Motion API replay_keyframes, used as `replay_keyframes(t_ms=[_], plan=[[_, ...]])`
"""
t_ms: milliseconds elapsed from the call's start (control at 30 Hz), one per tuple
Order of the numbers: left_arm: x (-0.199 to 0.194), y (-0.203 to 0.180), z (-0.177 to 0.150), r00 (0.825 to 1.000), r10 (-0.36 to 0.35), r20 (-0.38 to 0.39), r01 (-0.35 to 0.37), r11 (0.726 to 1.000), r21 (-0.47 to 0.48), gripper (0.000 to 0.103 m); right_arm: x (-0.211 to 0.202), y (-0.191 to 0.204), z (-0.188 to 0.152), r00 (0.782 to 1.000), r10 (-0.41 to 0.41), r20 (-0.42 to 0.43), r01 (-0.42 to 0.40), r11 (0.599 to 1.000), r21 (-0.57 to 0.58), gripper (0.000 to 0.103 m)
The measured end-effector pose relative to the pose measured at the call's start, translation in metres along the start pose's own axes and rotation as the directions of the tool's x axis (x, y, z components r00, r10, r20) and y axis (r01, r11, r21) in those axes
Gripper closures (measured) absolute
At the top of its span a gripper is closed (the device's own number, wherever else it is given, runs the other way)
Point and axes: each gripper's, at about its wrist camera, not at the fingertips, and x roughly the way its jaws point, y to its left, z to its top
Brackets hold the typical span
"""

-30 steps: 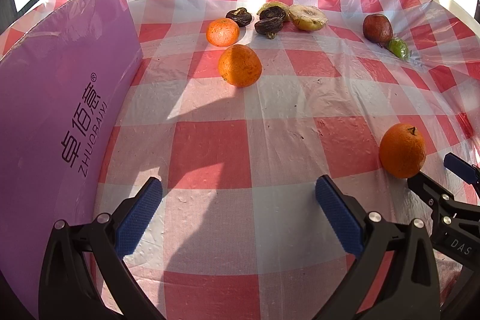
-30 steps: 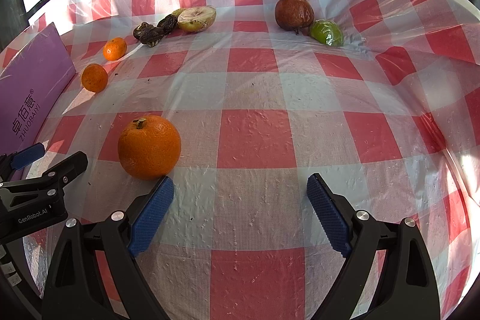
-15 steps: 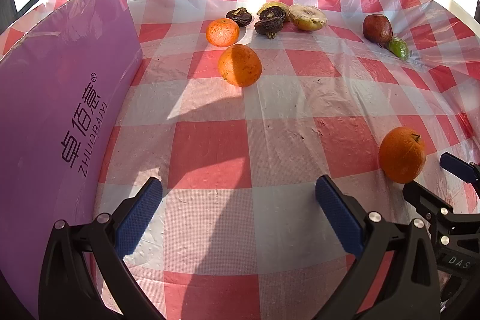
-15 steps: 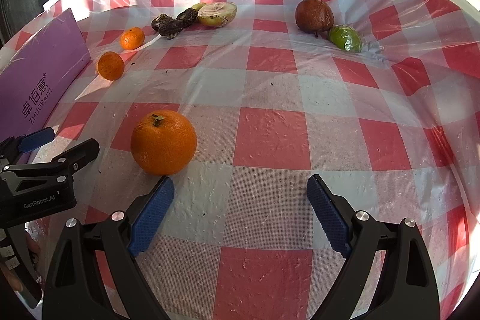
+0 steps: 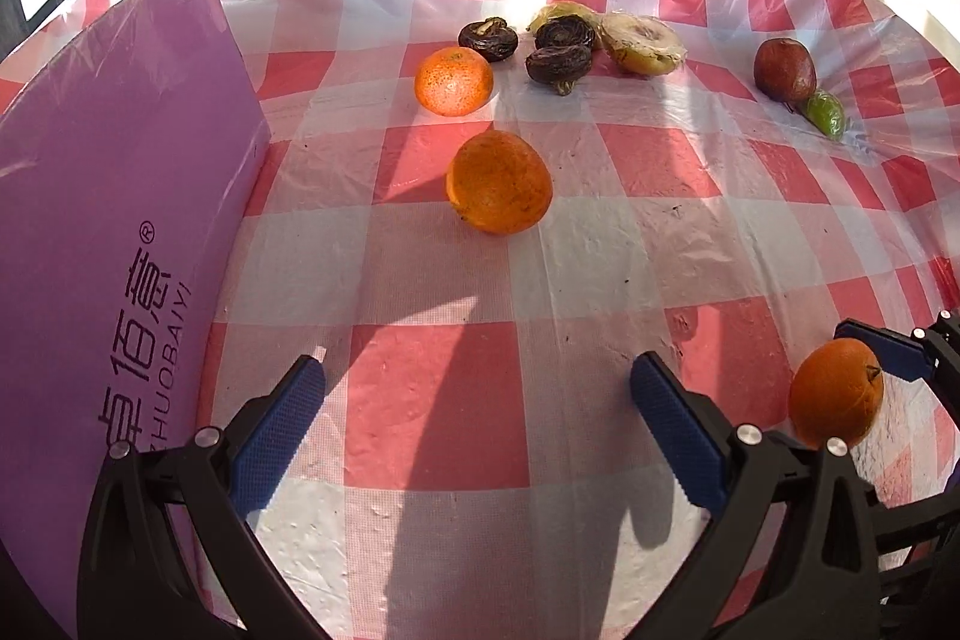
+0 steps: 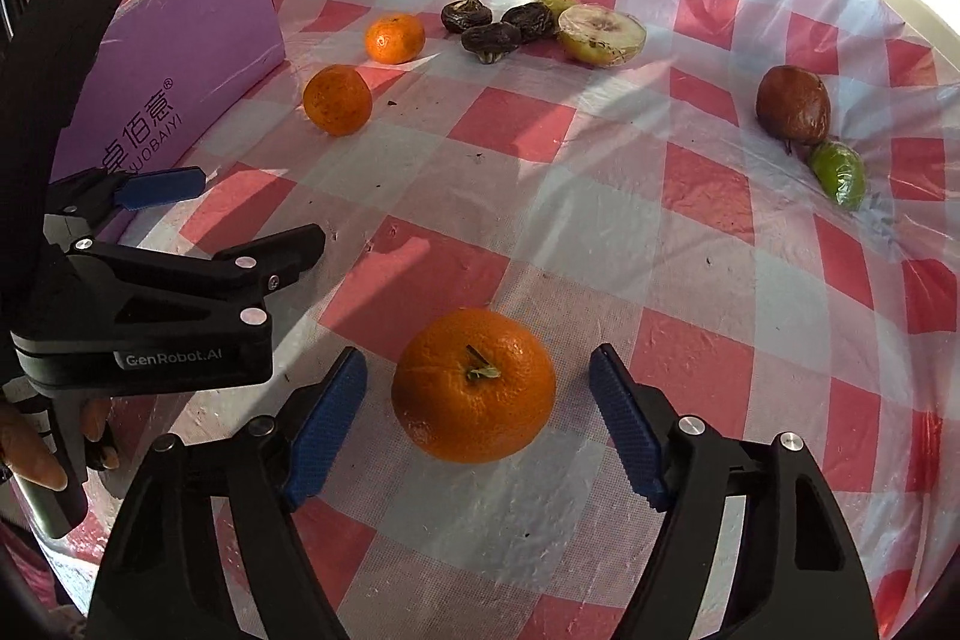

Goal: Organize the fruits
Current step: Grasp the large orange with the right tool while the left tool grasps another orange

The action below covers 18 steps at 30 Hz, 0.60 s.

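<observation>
Red-and-white checked plastic sheeting covers the worktop (image 6: 708, 196), wrinkled and glossy in strong sunlight, with a purple board (image 5: 102, 232) printed with dark characters standing along its left side.

Nearest is a large orange (image 6: 474, 385), bright, round, its stem and a small green scrap facing up. It sits on the sheeting between the spread jaws of the right gripper (image 6: 478, 418), which touch neither side of it. In the left wrist view the same orange (image 5: 836, 393) shows at the right edge, partly behind that gripper's black frame.

Three orange fruits in all — the big one plus two smaller ones farther left: a speckled mandarin (image 6: 337, 99) and, beyond it, a paler mandarin (image 6: 395, 38). Three dark shrivelled fruits (image 6: 492, 40) cluster at the far side, touching one another, beside a cut pale fruit (image 6: 602, 36) with a yellow-green piece half hidden behind it. Far right lie one brown wrinkled fruit (image 6: 793, 104) and one green fruit (image 6: 838, 175), just beside each other.

The left gripper (image 5: 474, 427) holds nothing, its jaws wide apart over bare sheeting — what kind the dark fruits are cannot be made out.
</observation>
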Motion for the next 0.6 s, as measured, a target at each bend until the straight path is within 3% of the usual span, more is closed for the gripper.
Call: replay_keyframes(t_ms=[200, 367, 433, 500, 600], plan=[[0.025, 0.002, 0.039, 1.000, 0.020, -0.015, -0.021, 0.999, -0.035, 0.001, -0.002, -0.005, -0.002, 1.000, 0.004, -0.018, -0.004, 1.000, 0.001, 0.045], [0.039, -0.002, 0.063, 0.999, 0.000, -0.046, 0.000, 1.000, -0.011, 0.003, -0.006, -0.005, -0.005, 1.000, 0.015, -0.020, -0.015, 1.000, 0.020, 0.047], [0.036, -0.006, 0.067, 0.999, -0.017, -0.031, 0.017, 1.000, 0.020, 0.034, -0.007, -0.007, -0.006, 1.000, 0.020, -0.015, -0.020, 0.999, 0.030, 0.051], [0.030, -0.013, 0.067, 0.999, -0.036, -0.039, 0.038, 0.998, 0.055, 0.055, -0.007, -0.008, -0.006, 1.000, 0.024, -0.013, -0.023, 0.999, 0.035, 0.054], [0.021, -0.013, 0.057, 0.996, -0.072, -0.056, 0.074, 0.996, 0.042, 0.065, -0.006, -0.007, -0.005, 1.000, 0.024, -0.016, -0.024, 0.999, 0.038, 0.053]])
